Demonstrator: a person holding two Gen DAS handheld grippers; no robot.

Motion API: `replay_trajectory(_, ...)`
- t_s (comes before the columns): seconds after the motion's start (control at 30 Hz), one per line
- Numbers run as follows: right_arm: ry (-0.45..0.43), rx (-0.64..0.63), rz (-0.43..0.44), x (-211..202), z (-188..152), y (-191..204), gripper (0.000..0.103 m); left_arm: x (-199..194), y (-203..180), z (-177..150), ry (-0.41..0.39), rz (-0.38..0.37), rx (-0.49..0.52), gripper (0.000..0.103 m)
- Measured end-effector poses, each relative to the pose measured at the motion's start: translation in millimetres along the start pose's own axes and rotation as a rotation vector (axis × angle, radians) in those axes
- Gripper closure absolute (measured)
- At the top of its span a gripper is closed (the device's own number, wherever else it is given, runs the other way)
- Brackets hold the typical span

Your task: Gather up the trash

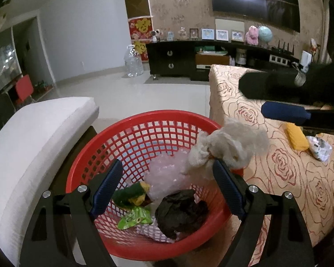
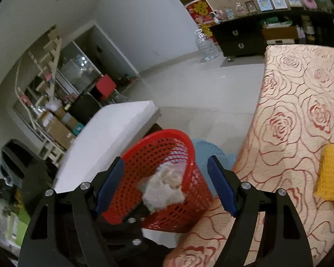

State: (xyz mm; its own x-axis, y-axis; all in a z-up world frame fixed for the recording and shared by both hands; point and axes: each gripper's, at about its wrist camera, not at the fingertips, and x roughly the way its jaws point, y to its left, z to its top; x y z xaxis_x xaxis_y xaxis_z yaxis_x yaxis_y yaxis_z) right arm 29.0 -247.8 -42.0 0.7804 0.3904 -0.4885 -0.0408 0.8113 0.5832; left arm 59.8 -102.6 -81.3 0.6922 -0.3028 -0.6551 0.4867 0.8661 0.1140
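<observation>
while the left gripper hangs over the red basket with its fingers spread, the crumpled white tissue sits at the tip of one finger, above the rim on the table side; whether it is stuck there cannot be told. tilt or shake the gripper so the tissue drops inside, not onto the rose-patterned tablecloth. the right gripper, also spread and empty, hovers near; the yellow item lies on the table.
</observation>
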Motion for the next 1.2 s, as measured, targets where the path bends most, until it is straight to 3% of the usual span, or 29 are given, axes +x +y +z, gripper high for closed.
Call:
replay_trajectory(0.17, -0.014, 0.002, 0.022, -6, 4, 5, 0.029, -2, 5, 0, 0.001, 0.002, -0.021, 0.023)
replay_trajectory(0.5, -0.028, -0.036, -0.079, -12, 3, -1, 0.029, -22, 50, 5, -0.078, 0.014, -0.196, 0.023)
replay_trajectory(0.7, -0.069, -0.136, -0.197, -19, -1, 3, 0.029, -35, 56, 8, -0.140, 0.005, -0.223, 0.023)
replay_trajectory(0.93, -0.124, -0.250, -0.342, -36, -7, 1, 0.029, -40, 52, 9, -0.150, -0.007, -0.219, 0.023)
replay_trajectory(1.2, -0.169, -0.227, -0.468, -92, -10, -33, 0.029, -45, 40, 13, -0.161, -0.033, -0.206, 0.023)
